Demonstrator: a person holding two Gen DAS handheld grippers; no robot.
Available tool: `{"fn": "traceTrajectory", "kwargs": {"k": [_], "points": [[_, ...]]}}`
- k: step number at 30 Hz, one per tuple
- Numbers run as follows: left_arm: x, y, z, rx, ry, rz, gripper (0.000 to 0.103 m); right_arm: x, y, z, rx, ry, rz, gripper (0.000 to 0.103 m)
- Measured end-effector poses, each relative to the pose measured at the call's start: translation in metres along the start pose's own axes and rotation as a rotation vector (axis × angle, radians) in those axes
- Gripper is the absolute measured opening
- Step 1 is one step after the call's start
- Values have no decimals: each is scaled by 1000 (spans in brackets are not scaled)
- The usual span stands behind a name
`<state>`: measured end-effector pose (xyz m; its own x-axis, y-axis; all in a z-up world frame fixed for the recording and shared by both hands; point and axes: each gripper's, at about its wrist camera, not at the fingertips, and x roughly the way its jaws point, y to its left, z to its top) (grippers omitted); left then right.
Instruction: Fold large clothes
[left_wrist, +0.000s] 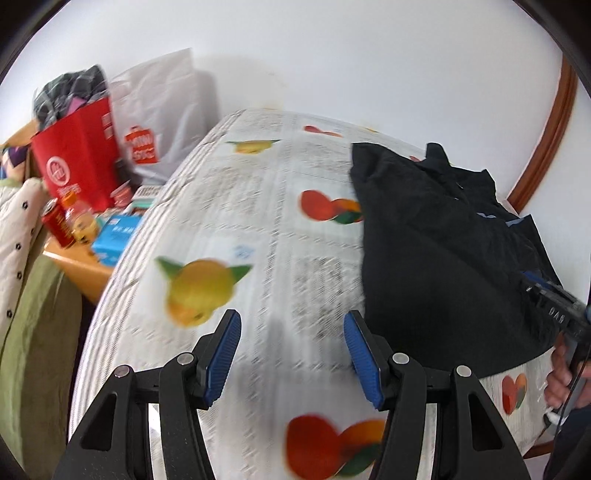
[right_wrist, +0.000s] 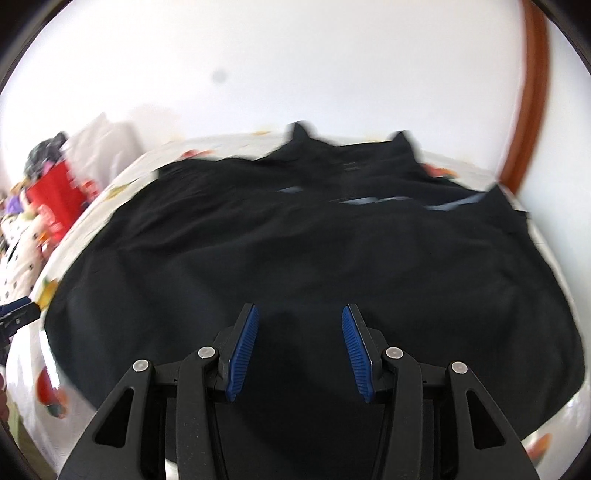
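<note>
**Both grippers hanging empty over the table, black garment lying along the right side**

The left gripper (left_wrist: 291, 354) is hovering above the fruit-printed tablecloth (left_wrist: 236, 206) with its jaws standing apart and nothing between the blue pads (left_wrist: 223, 360). Only bare cloth is showing in the gap. The picture is smeared with motion blur.

The black garment (left_wrist: 443, 258) is lying on the right part of the table in the left wrist view, its near left edge running just beside the left gripper's right finger. Its far corner is reaching toward the back edge of the table, near the white wall (left_wrist: 332, 55). The whole left half of the tablecloth is lying open, up to the rounded left edge.

Beyond that edge, a lower wooden surface is crowding in with a red bag (left_wrist: 79, 155), a white bag (left_wrist: 162, 110), a red can (left_wrist: 57, 225) and a blue box (left_wrist: 114, 236).

The right gripper (right_wrist: 300, 350) is pointing down at the garment (right_wrist: 295, 251), jaws parted and empty, the pads clear of the fabric as far as the blur lets one tell. From the right wrist view the garment is spreading across most of the table, leaving only narrow strips of tablecloth (right_wrist: 37, 369) showing at the left and right edges. Its far hem is sitting close to the back edge under the wall. A brown wooden frame (right_wrist: 532, 92) is curving up at the right. The right gripper's body (left_wrist: 554, 310) is also showing at the right border of the left wrist view, held in a hand (left_wrist: 561, 380).
</note>
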<state>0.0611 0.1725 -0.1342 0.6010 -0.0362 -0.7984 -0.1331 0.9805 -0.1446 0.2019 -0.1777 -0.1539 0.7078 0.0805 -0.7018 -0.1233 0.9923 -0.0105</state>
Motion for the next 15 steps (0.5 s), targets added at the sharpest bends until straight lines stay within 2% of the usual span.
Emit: {"fn": "traceTrajectory", "kwargs": {"k": [4, 9, 12, 15], "points": [[-5, 10, -9, -19, -5, 7, 56, -8, 54, -19, -88, 23, 48, 47], [-16, 26, -21, -37, -17, -2, 56, -28, 95, -43, -203, 23, 97, 48], [-19, 34, -29, -60, -17, -22, 56, -36, 119, -58, -280, 29, 128, 55], [-21, 40, -34, -66, -20, -35, 56, -38, 142, -69, -362, 20, 117, 58]]}}
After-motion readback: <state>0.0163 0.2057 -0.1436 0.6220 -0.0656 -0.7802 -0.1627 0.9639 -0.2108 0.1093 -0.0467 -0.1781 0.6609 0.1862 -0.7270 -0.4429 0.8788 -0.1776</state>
